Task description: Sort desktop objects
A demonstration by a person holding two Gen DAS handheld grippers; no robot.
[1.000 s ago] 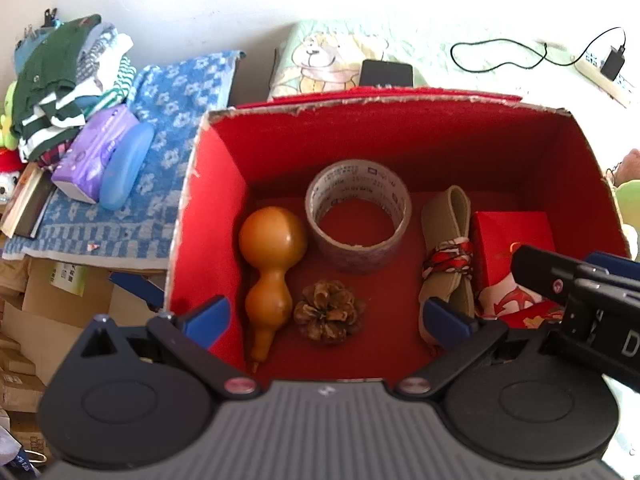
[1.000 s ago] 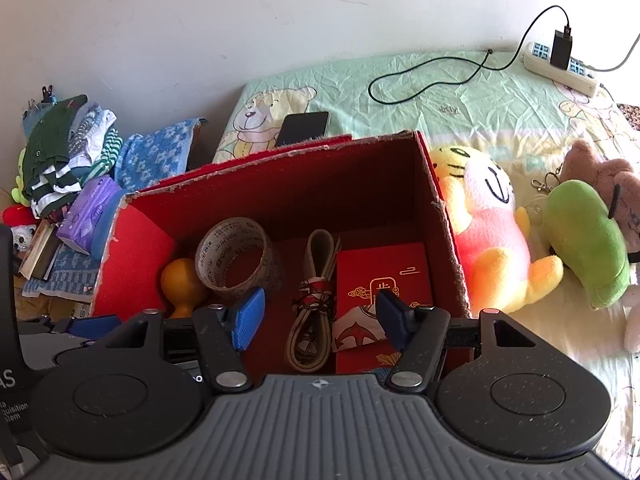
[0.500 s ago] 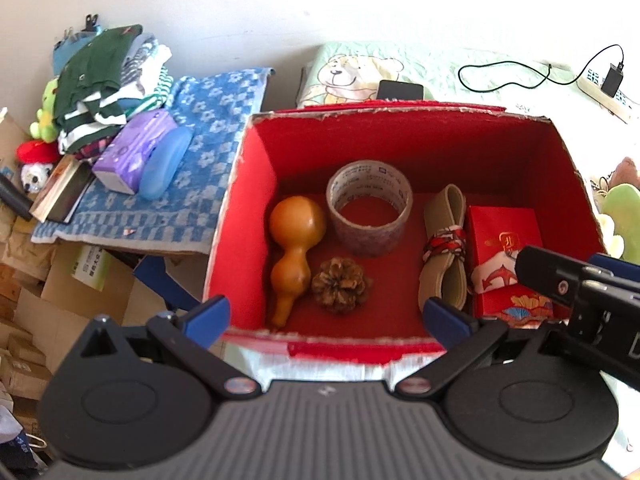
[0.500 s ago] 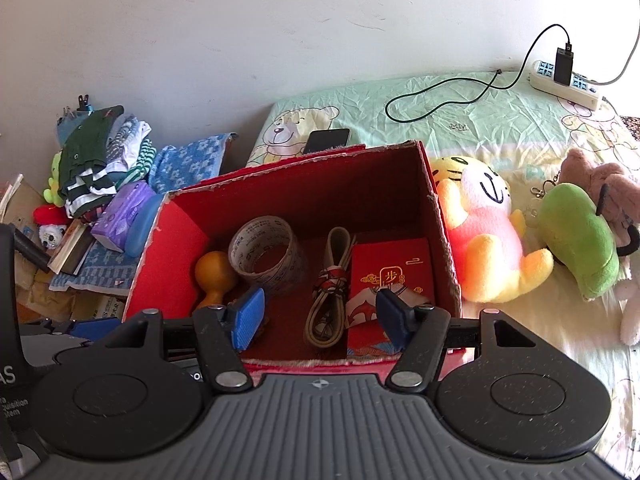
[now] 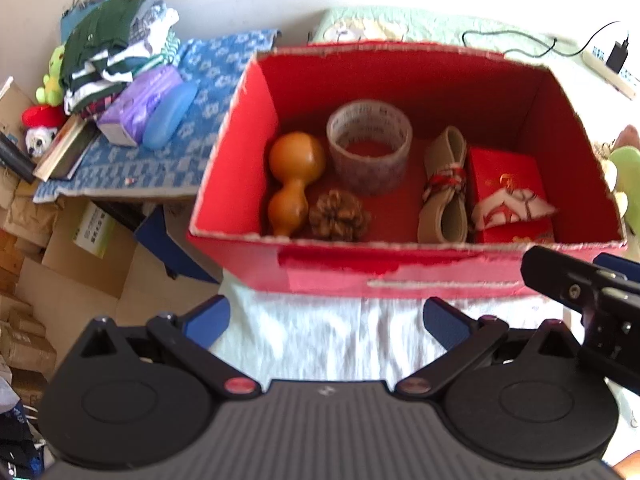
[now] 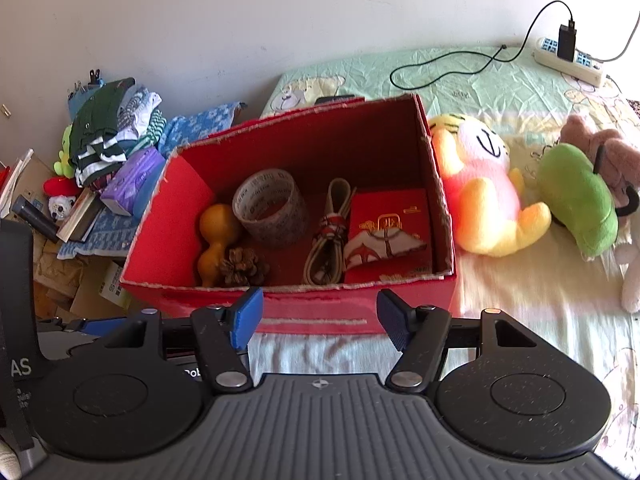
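Observation:
A red cardboard box (image 5: 400, 276) (image 6: 304, 312) stands on the bed. Inside lie an orange gourd (image 5: 294, 180) (image 6: 216, 236), a pine cone (image 5: 338, 216) (image 6: 242, 266), a tape roll (image 5: 368, 146) (image 6: 270, 208), a tied beige cable (image 5: 444, 188) (image 6: 330, 232) and a red packet (image 5: 508, 196) (image 6: 388, 236). My left gripper (image 5: 326, 322) is open and empty, in front of the box. My right gripper (image 6: 320, 318) is open and empty, also short of the box's near wall.
Plush toys (image 6: 484, 188) lie right of the box on the bedsheet (image 6: 520, 280). A power strip (image 6: 568, 60) and cable sit at the back. Left of the bed, a blue cloth holds folded clothes (image 5: 116, 48) and a tissue pack (image 5: 140, 104), above cardboard boxes (image 5: 72, 252).
Both grippers have drawn back and up from over the box; the box's near wall and the white sheet in front now show. Both stay open and empty.

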